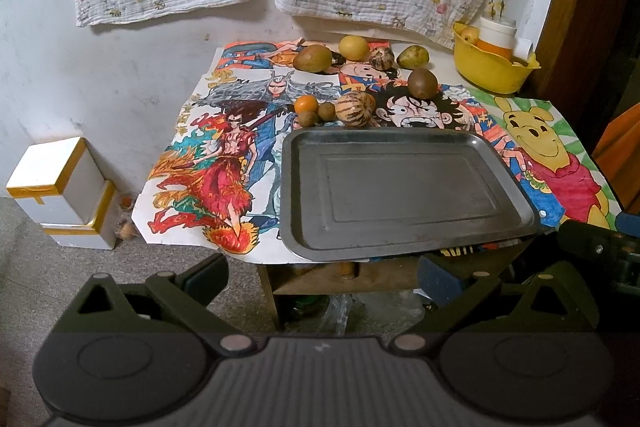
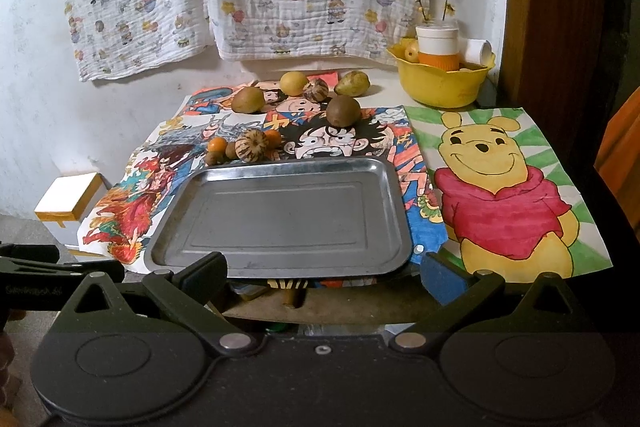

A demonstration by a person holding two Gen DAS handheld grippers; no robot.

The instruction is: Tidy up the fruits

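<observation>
Left wrist view: our left gripper (image 1: 322, 275) waits fingers apart, holding nothing, short of the tray (image 1: 304, 243).
Right gripper (image 2: 324, 273): likewise spread and unladen.
Fruits: striped melon (image 1: 355, 110) and orange (image 1: 306, 104) at twelve o'clock beyond the tray (bare, presumably their destination).
Paper drawings (image 2: 508, 183): cover the table.

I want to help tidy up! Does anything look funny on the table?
The metal tray juts past the table's front edge and sits slightly askew. It holds nothing; the fruits lie loose on the drawings behind it.
</observation>
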